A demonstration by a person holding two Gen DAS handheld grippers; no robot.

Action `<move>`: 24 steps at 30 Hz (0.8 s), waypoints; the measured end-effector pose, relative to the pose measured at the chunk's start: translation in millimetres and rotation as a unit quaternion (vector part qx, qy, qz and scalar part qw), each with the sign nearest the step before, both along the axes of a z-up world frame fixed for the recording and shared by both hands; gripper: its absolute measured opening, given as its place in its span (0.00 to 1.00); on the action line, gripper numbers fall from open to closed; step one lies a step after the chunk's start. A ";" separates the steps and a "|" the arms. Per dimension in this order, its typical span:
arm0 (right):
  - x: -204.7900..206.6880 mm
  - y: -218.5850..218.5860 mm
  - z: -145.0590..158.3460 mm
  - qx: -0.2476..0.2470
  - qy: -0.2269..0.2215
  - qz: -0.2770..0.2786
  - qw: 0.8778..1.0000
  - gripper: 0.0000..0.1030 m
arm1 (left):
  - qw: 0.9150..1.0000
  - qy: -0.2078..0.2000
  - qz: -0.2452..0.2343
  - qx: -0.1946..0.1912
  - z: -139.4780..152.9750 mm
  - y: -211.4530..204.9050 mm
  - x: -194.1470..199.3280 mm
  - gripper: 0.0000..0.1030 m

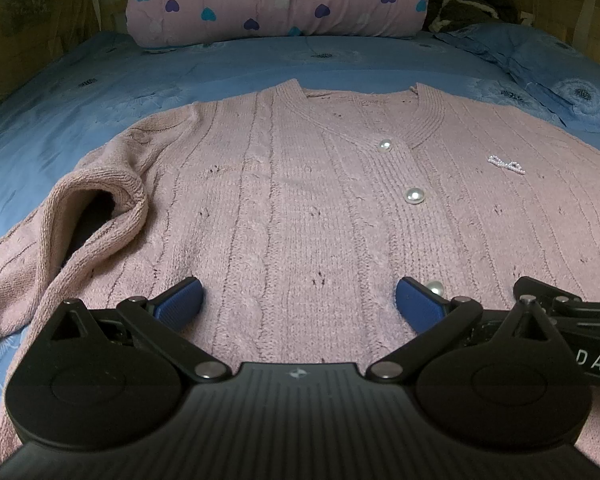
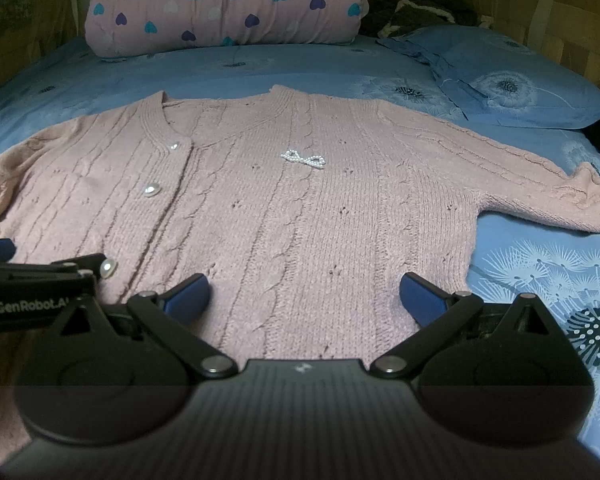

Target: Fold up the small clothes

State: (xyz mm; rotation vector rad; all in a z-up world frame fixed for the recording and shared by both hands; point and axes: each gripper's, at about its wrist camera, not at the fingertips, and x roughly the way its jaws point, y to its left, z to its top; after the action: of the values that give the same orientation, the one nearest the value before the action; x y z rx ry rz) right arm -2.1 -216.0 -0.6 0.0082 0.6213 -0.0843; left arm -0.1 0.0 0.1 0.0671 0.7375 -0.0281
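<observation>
A pink knitted cardigan with pearl buttons and a small bead bow lies front-up on the blue bed; it also shows in the right wrist view. Its left sleeve is bent and rumpled with the cuff open; its right sleeve lies stretched out. My left gripper is open and empty over the lower hem, left of the button line. My right gripper is open and empty over the hem's right half. The two grippers are side by side, each visible at the edge of the other's view.
A blue dandelion-print sheet covers the bed. A rolled pink quilt with hearts lies at the head. A blue pillow sits at the back right, with dark clothing behind it. Wooden walls bound both sides.
</observation>
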 end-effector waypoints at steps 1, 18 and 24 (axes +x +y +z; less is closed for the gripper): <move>0.0 0.0 0.0 0.000 0.000 0.000 1.000 1.00 | 1.000 0.000 0.000 0.000 0.0 0.0 0.0 1.00; 0.9 -3.6 -0.7 0.011 0.000 0.000 1.000 1.00 | 1.000 0.001 0.000 -0.004 0.4 2.5 1.0 1.00; 0.1 -7.4 1.0 0.017 0.001 0.000 1.000 1.00 | 1.000 0.002 0.000 -0.004 0.6 2.5 0.4 1.00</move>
State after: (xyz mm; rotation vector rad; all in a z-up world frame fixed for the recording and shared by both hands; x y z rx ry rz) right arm -1.9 -223.4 0.3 0.0407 0.6237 -0.0732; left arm 0.3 2.4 0.7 0.0596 0.7409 -0.0309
